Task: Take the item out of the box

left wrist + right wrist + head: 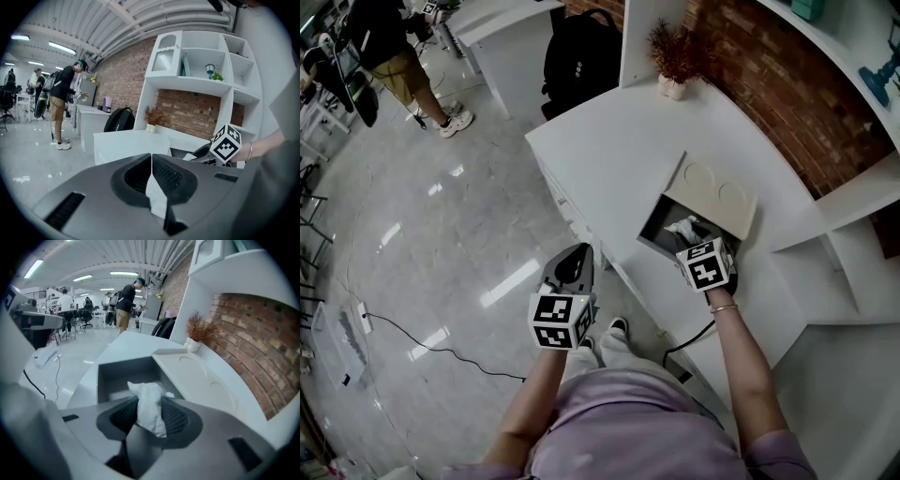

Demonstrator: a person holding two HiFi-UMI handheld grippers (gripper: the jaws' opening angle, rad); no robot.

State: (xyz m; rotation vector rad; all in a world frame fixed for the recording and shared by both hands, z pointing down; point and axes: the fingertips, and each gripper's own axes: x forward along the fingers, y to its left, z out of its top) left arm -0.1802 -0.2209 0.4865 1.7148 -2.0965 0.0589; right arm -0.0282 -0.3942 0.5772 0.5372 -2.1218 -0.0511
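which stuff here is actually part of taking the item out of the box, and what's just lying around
Job: grey box, its open lid, white crumpled item, right gripper clamped on it.
Just around: potted dried plant, black backpack, floor cable, idle left gripper.

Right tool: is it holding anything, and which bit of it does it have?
Yes. The right tool pinches the crumpled white item around its middle, at the open box. The left tool holds nothing.
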